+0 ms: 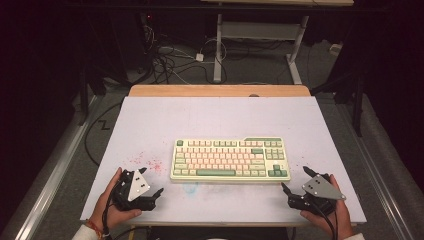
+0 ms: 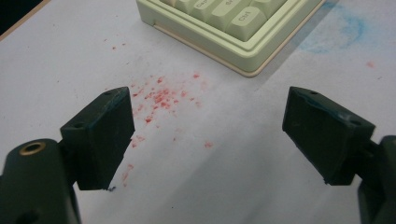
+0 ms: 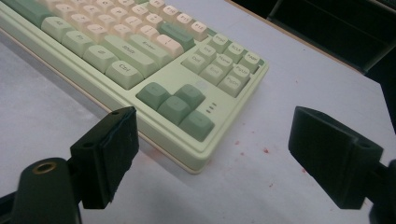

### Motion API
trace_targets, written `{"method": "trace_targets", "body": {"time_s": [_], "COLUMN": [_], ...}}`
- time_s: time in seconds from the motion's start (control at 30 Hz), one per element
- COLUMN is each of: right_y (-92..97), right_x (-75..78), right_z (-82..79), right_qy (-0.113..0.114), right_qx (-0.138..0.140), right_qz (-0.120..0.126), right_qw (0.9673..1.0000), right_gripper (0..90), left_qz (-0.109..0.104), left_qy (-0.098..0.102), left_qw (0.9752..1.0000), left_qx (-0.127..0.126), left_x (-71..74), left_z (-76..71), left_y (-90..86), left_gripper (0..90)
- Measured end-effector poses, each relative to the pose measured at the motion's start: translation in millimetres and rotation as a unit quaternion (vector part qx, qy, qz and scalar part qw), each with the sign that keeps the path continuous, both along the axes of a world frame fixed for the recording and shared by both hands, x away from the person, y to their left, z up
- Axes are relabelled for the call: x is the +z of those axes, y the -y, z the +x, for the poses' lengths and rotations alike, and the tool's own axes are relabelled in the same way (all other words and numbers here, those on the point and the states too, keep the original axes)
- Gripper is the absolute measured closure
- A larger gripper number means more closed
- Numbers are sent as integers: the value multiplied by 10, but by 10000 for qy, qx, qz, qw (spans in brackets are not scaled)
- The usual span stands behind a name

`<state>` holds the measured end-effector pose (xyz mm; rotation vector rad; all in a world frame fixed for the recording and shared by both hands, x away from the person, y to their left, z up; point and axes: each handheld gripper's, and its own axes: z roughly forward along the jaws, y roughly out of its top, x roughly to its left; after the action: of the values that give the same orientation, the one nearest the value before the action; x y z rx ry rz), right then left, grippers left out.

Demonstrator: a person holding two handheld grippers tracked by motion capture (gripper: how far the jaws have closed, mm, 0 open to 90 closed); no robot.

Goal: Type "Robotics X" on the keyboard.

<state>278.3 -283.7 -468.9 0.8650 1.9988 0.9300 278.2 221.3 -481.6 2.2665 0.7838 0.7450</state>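
**Two open grippers flank a green keyboard**

At the near left of the table [image 1: 150, 115], a hand [image 1: 107, 205] holds the left gripper [image 1: 152, 182] just off the near left corner of the keyboard [image 1: 230, 159]. Its jaws stand wide apart with nothing between them, and they point toward the keyboard's left end without touching it. In the left gripper view the gripper [image 2: 208, 135] hangs over bare white tabletop [image 2: 243, 186] speckled with red stains [image 2: 161, 100], and the keyboard's pale corner [image 2: 233, 32] lies beyond the jaws, near but apart. A faint blue smudge [image 2: 345, 30] marks the surface beside that corner.

In the middle of the white board sits the keyboard, its long side parallel to the near edge, with cream and pink keys in the main block and darker green keys at the space bar and arrows.

At the near right, the other hand [image 1: 332, 212] holds the right gripper [image 1: 295, 180] just off the keyboard's near right corner. Its jaws are also spread wide and empty. In the right gripper view the gripper [image 3: 212, 154] faces the corner with the arrow keys [image 3: 177, 109], which lies between and just beyond the two jaws, not touched by either. A few small red specks [image 3: 266, 150] dot the table beside it.
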Motion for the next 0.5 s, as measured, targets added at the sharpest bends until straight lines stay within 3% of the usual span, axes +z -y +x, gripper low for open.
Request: {"method": "trace_targets", "body": {"time_s": [0.5], "right_y": [-3], "right_x": [-10], "right_z": [11], "right_qy": [-2], "right_qx": [18], "right_qz": [-39], "right_qw": [10000], "right_gripper": [168], "left_qz": [80], "left_qy": [-48], "left_qw": [10000], "left_qx": [-15], "left_x": [-7], "left_z": [30], "left_y": [16], "left_gripper": [157]}}
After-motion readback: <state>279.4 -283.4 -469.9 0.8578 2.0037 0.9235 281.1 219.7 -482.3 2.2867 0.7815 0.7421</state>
